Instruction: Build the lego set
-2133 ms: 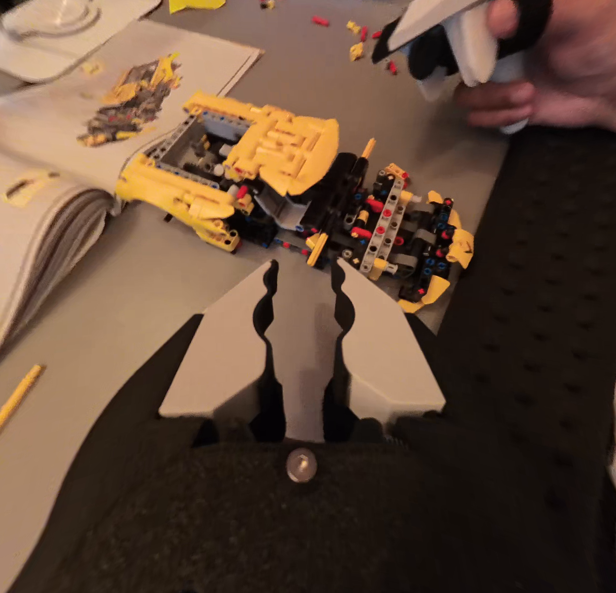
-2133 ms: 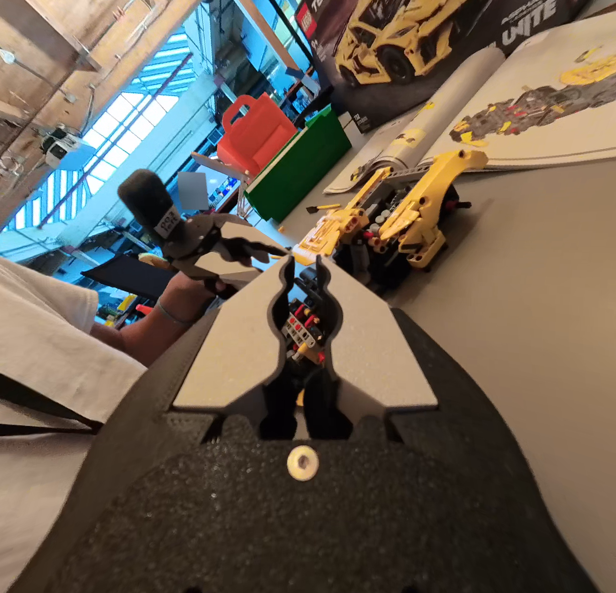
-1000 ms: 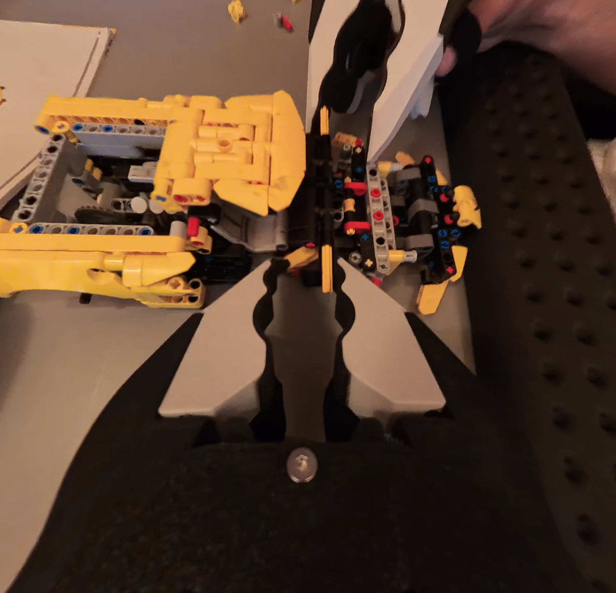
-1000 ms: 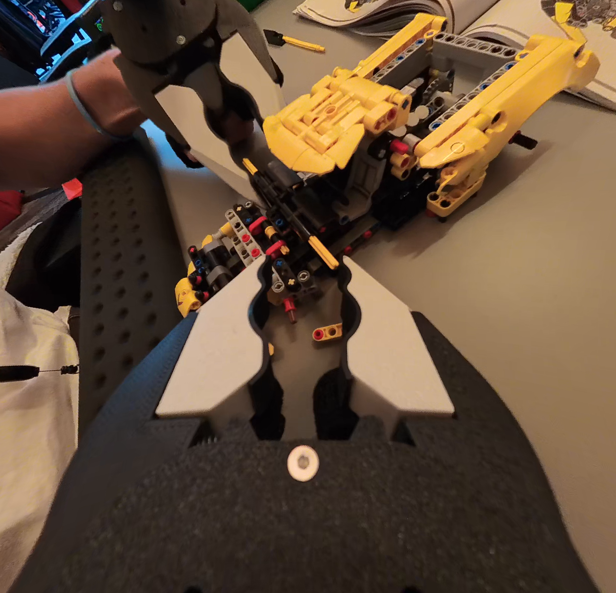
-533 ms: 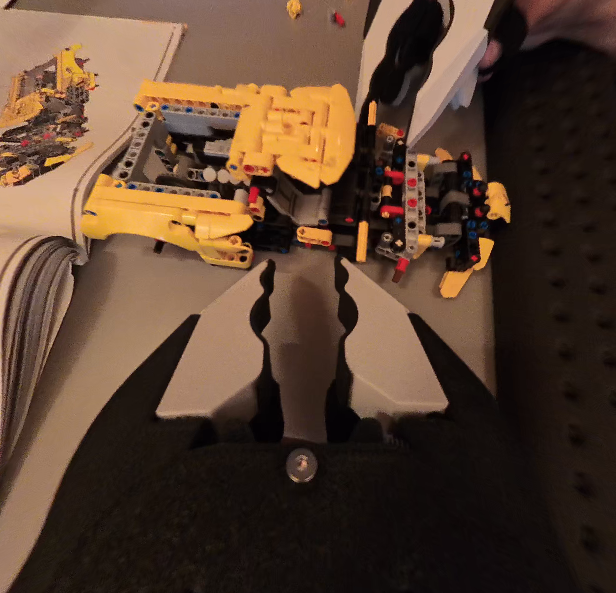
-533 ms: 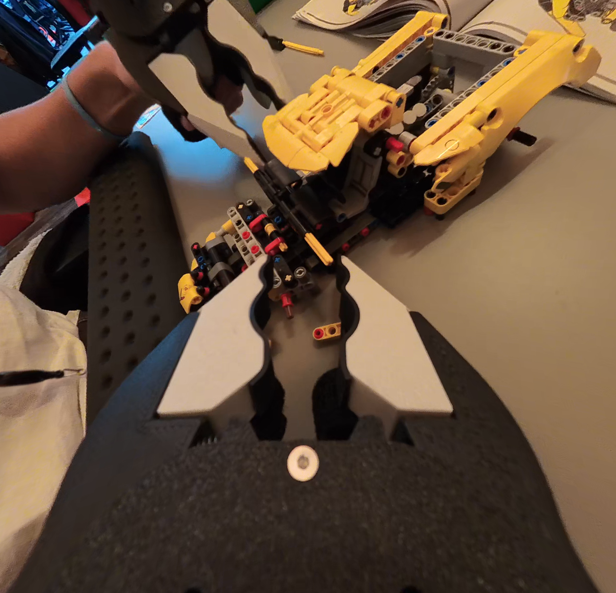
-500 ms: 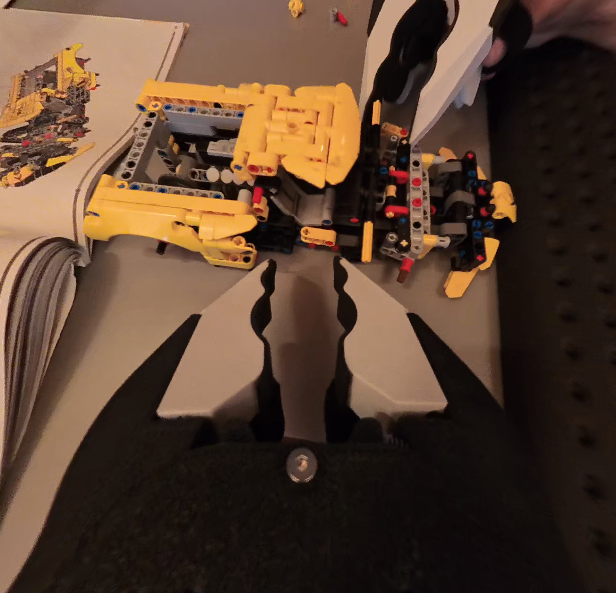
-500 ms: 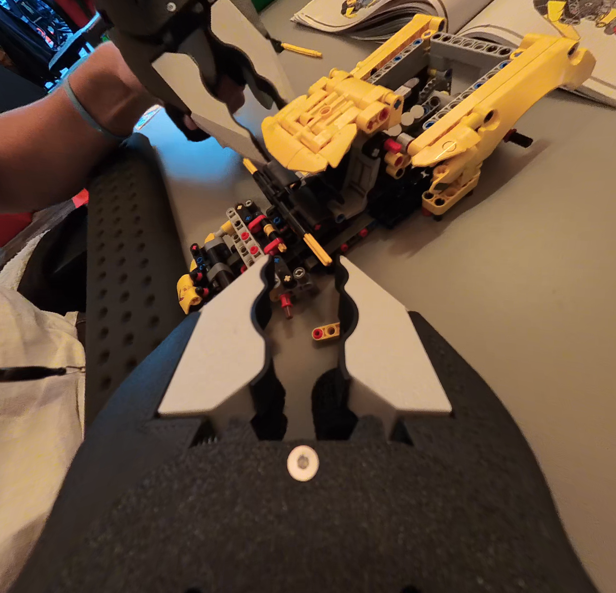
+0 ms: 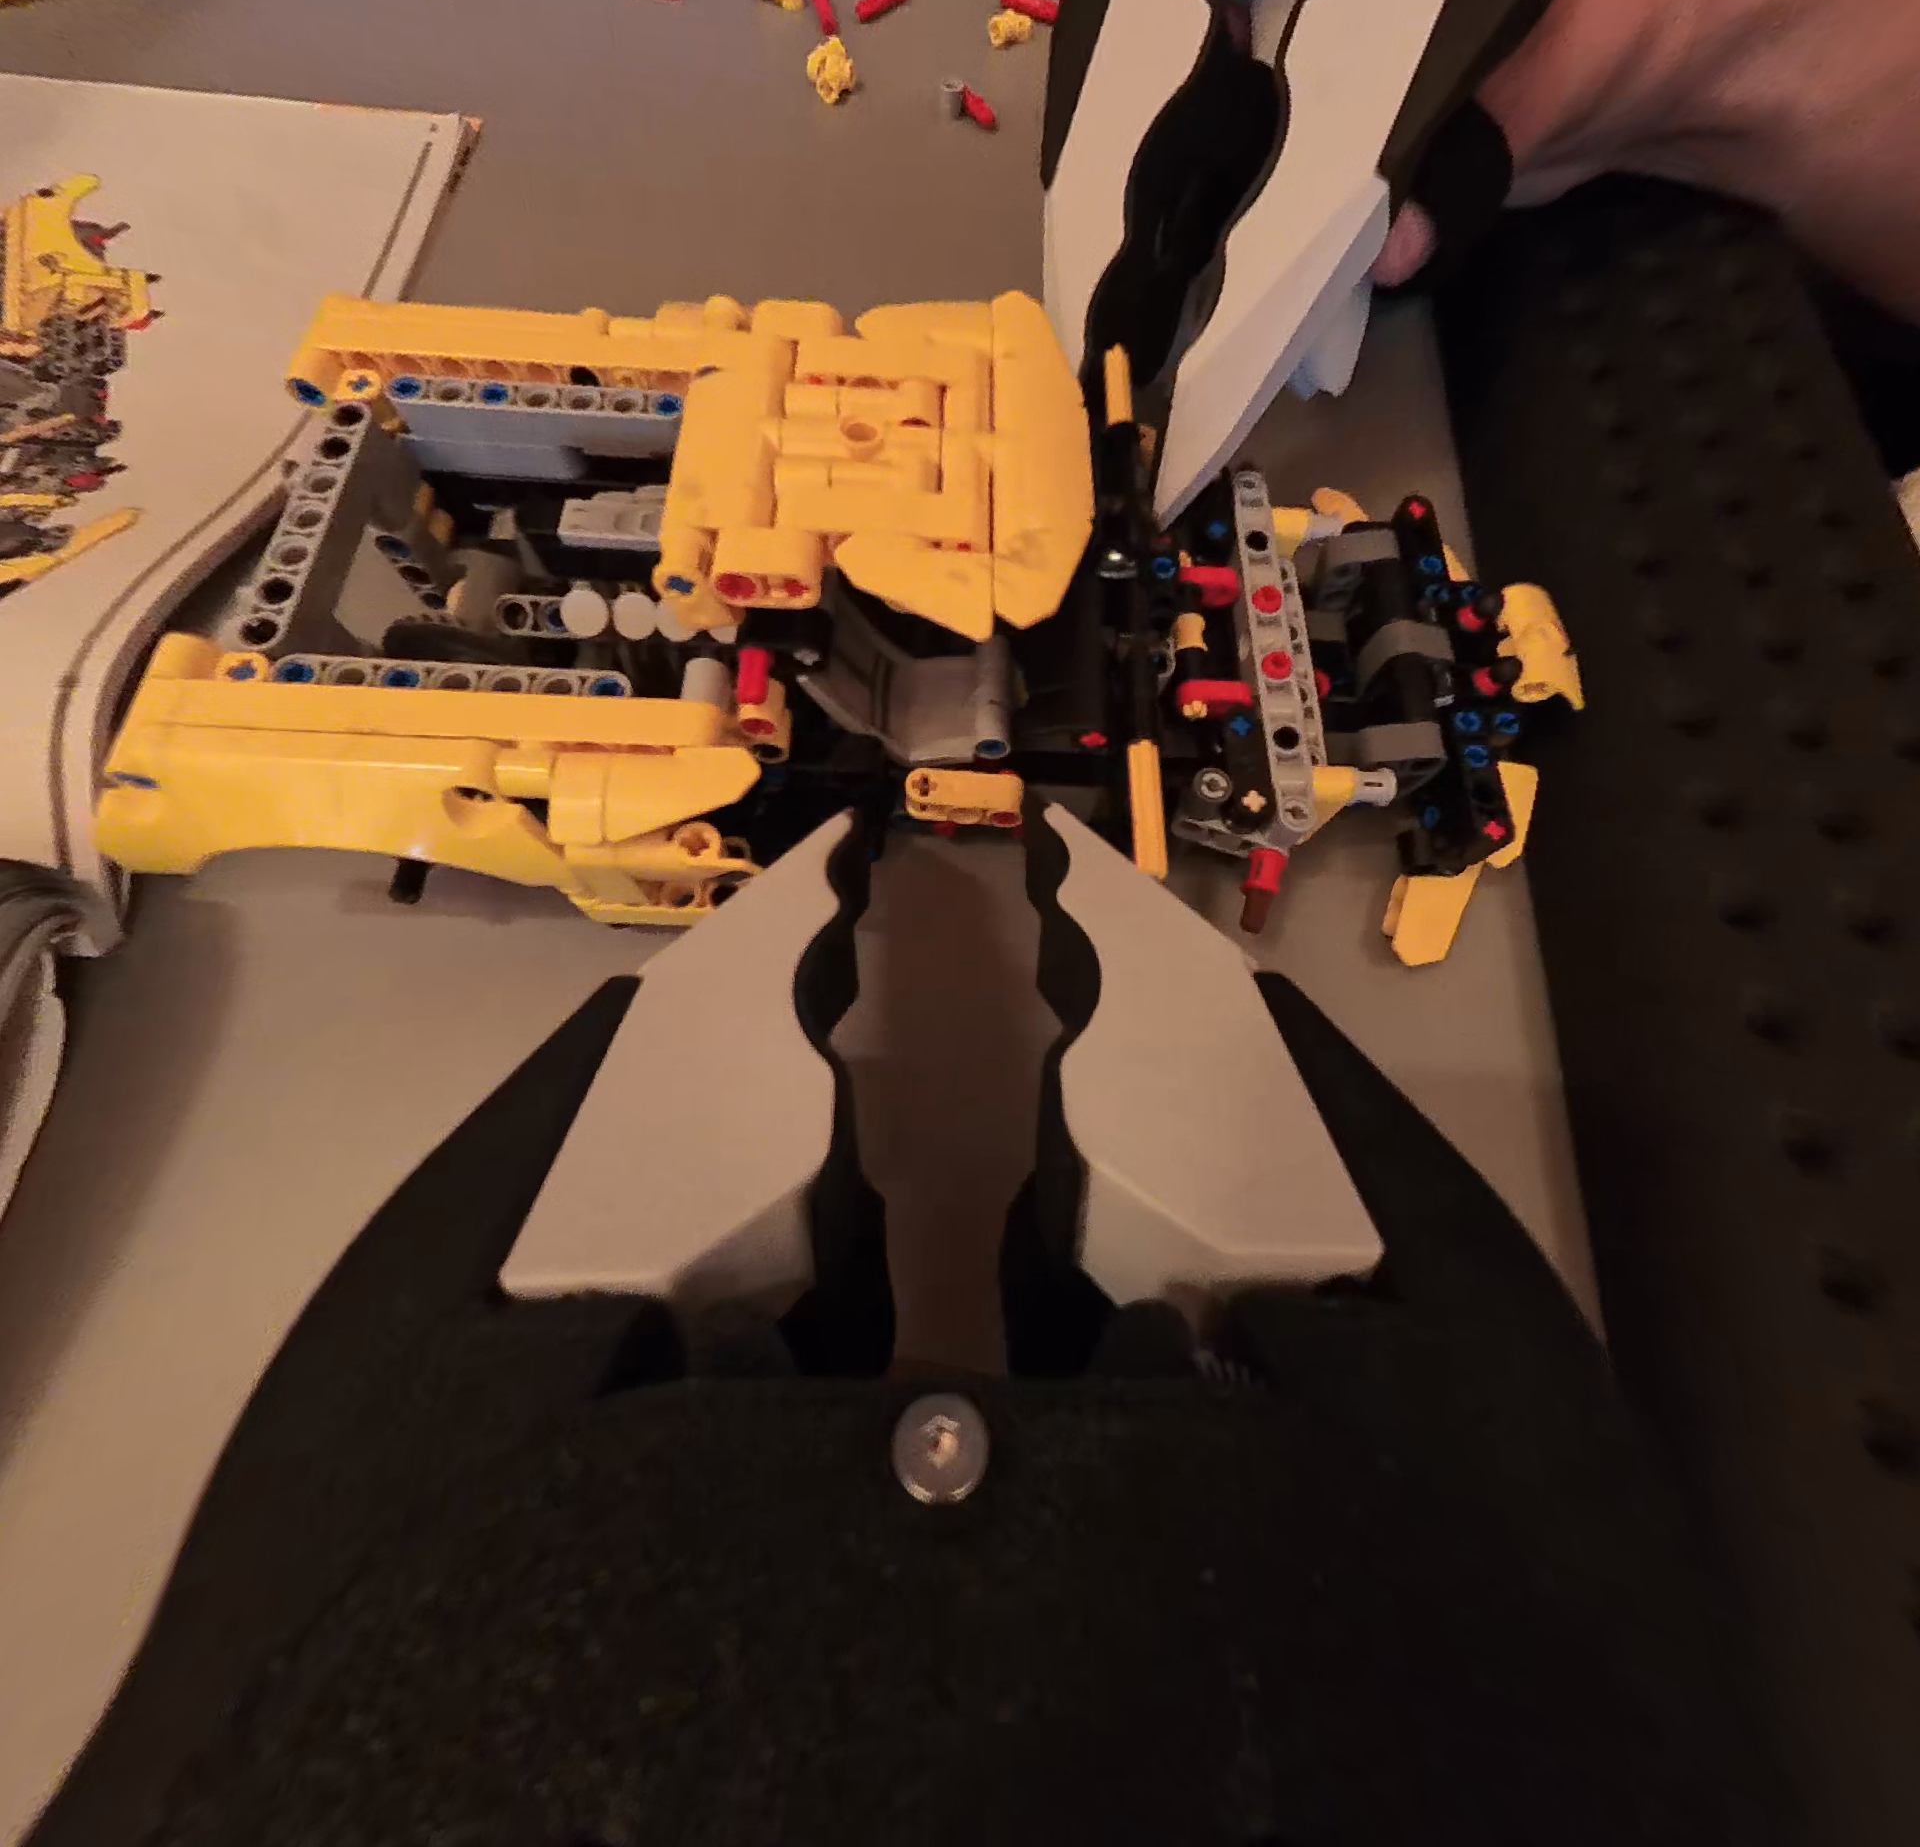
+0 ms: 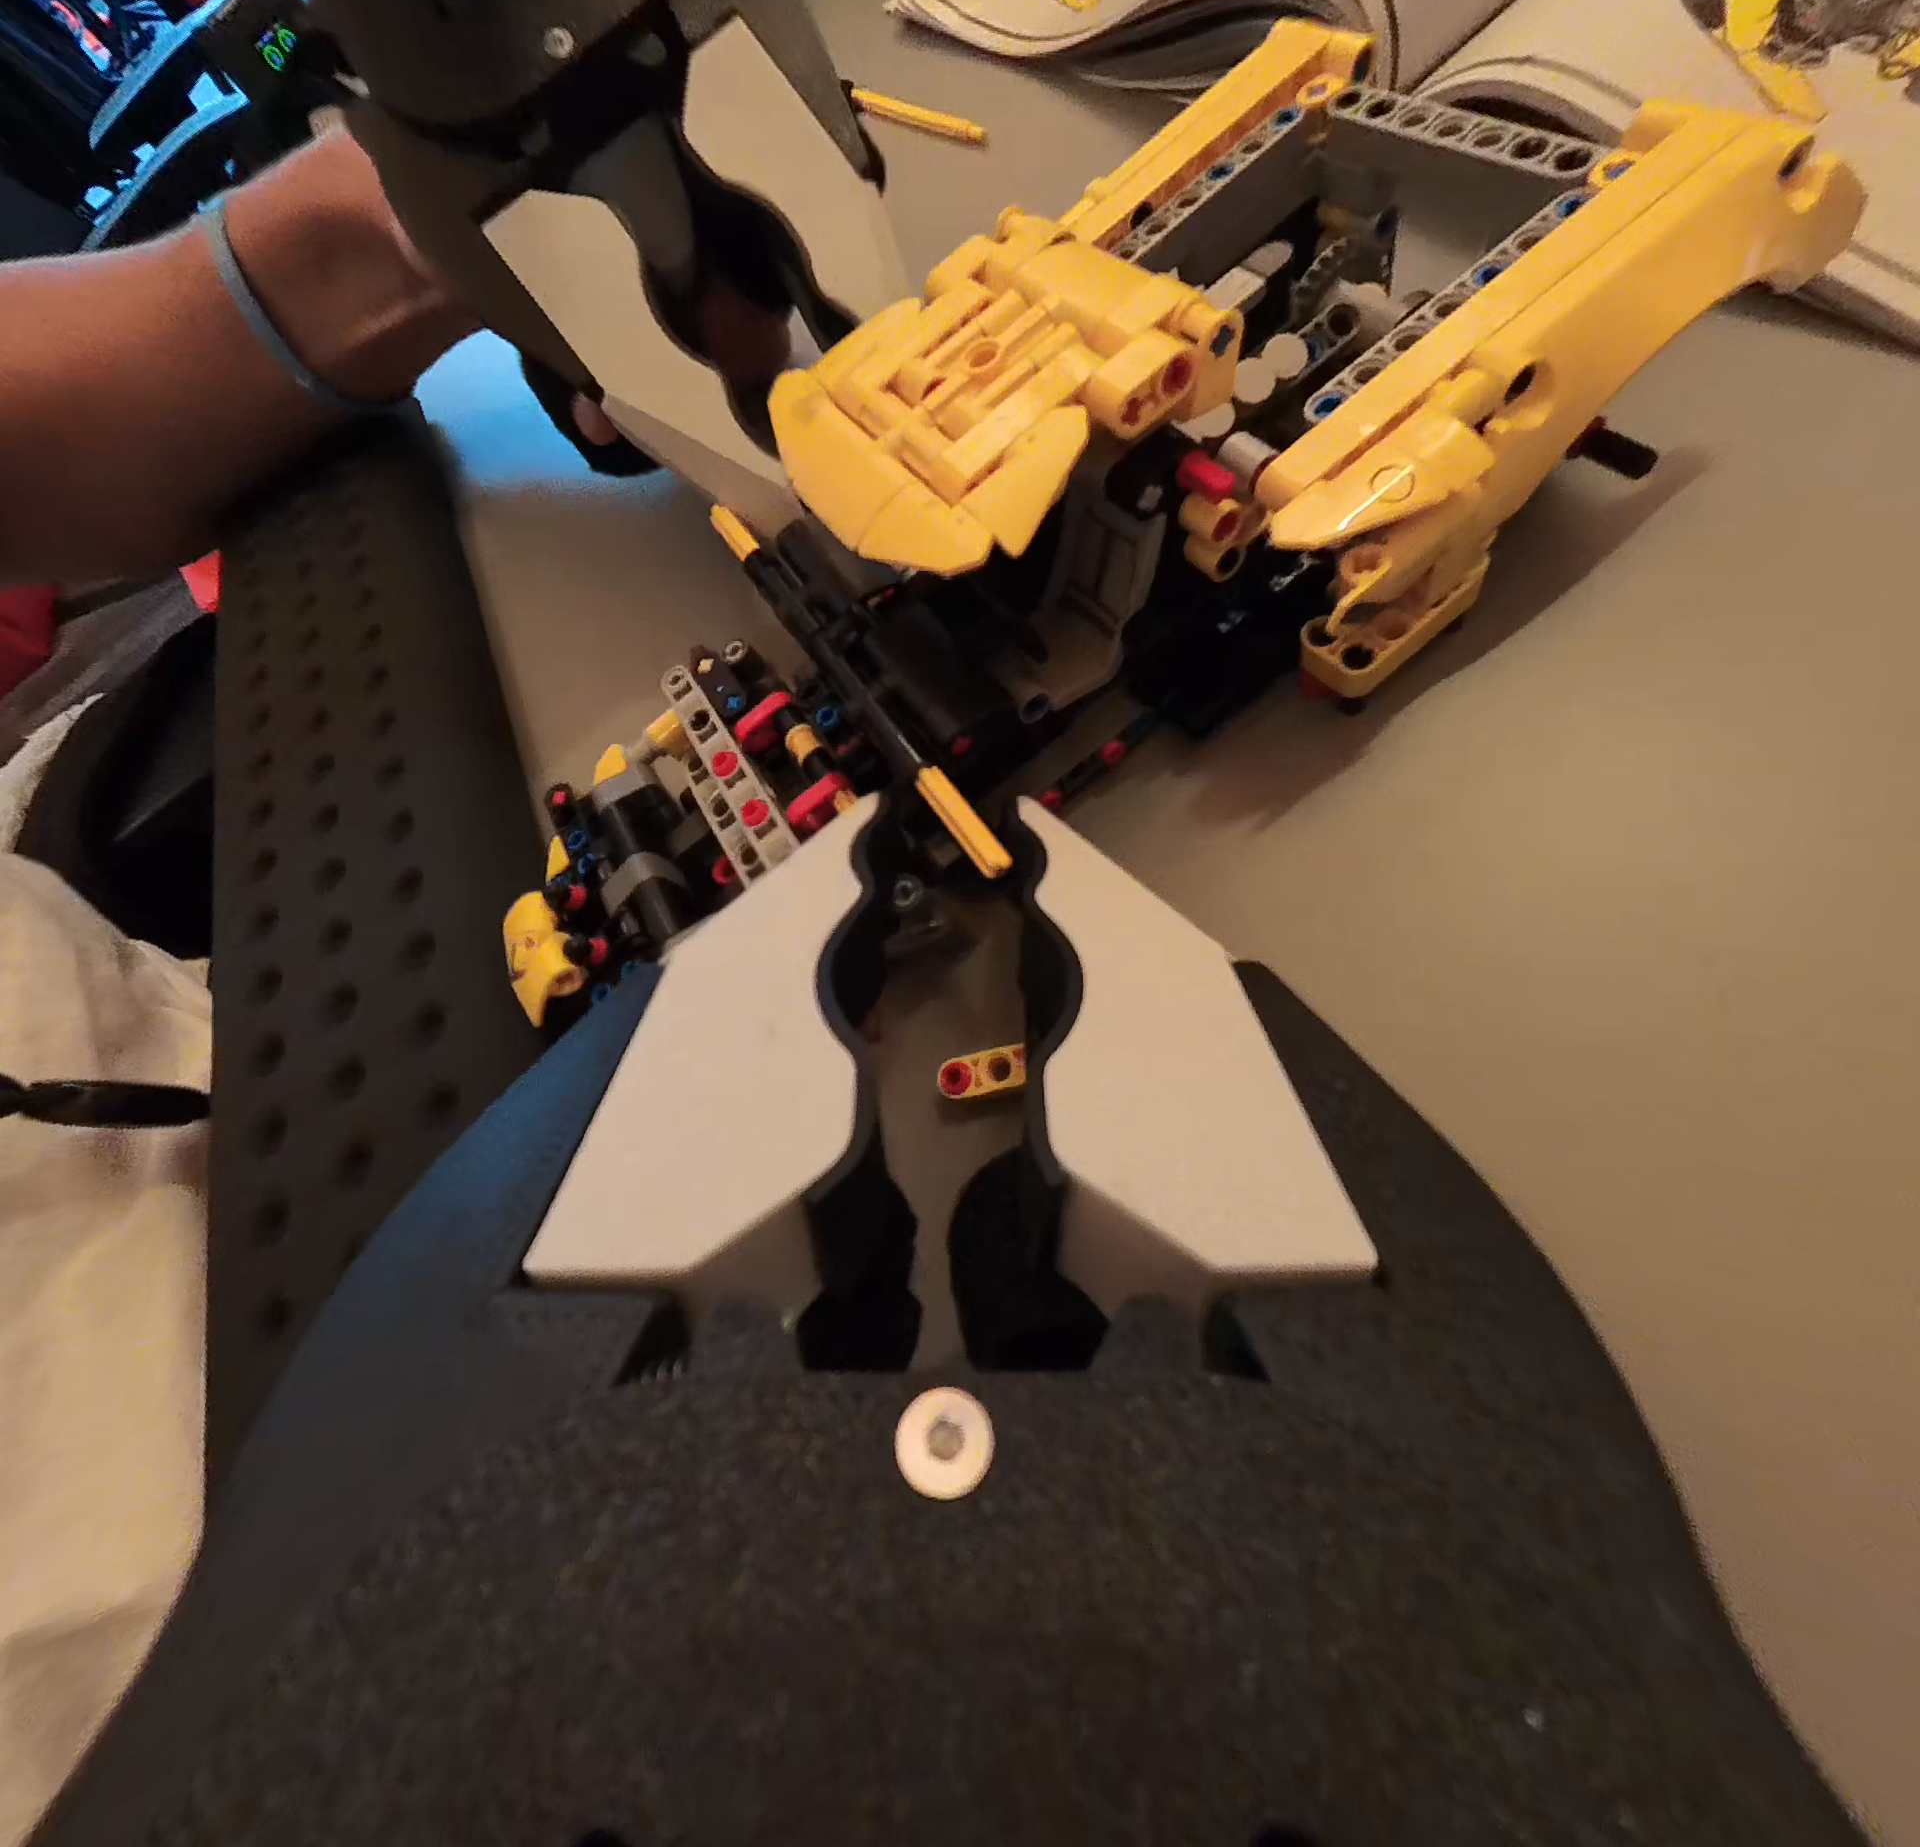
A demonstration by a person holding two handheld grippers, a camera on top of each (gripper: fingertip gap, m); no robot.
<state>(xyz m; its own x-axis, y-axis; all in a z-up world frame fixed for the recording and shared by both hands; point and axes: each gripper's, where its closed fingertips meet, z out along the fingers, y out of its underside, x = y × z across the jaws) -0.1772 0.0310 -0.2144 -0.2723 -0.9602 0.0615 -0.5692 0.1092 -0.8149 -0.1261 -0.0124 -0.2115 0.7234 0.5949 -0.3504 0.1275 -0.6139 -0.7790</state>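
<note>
Jaws parted on both grippers, flanking lego car (image 9: 873, 509), grey table (image 10: 1558, 966) open rightward

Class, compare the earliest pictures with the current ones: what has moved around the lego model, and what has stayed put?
Both hand-held grippers closed in on the lego model: the right hand-held gripper dropped from raised to its far side, the left hand-held gripper to its near side. Neither grasped anything. Model and instruction booklet stayed put.

Right tongs (image 10: 948, 841) gape at the lego model (image 10: 1091, 426).
</note>
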